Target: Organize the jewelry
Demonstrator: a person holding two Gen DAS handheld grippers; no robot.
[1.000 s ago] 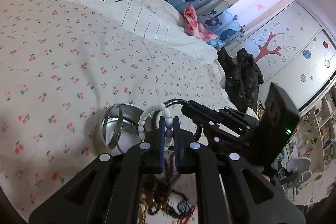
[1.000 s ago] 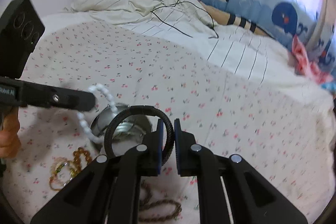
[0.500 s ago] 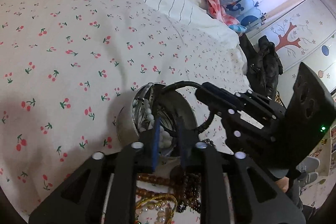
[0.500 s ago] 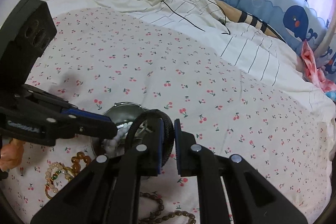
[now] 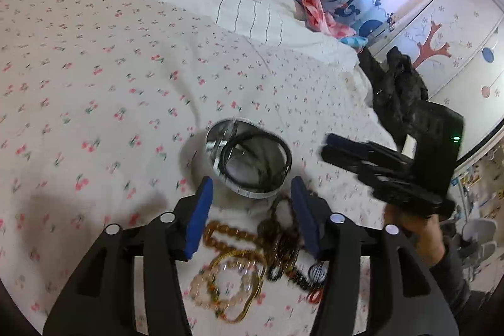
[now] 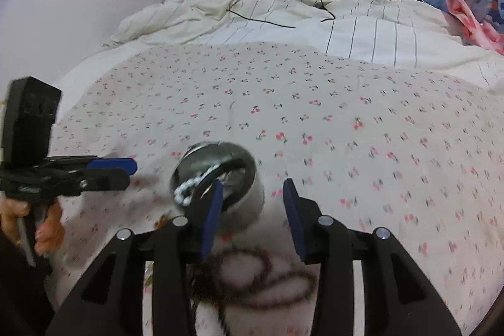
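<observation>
Two pieces of jewelry lie inside the round metal tin (image 5: 249,166) on my cherry-print bedspread (image 5: 94,77): one black cord bangle (image 5: 252,158) and one white bead bracelet (image 6: 192,186). The bangle leans tilted against the tin's inner wall, its ring roughly following the rim. In my right wrist view the white beads run as a strand slanting from the tin's near left edge up toward its middle. The tin stands upright, mouth up.

My left gripper (image 5: 252,210) hangs just on the near side of the tin, its blue pads spreading apart with nothing pressed between them. My right gripper (image 6: 250,210) is also opening, its pads on either side of the tin's near wall without pinching it.

Several loose strands lie near me on the bedspread: one amber bead bracelet (image 5: 226,233), one pale pink bead bracelet (image 5: 220,288), and a dark brown bead tangle (image 5: 283,241) I cannot count.
</observation>
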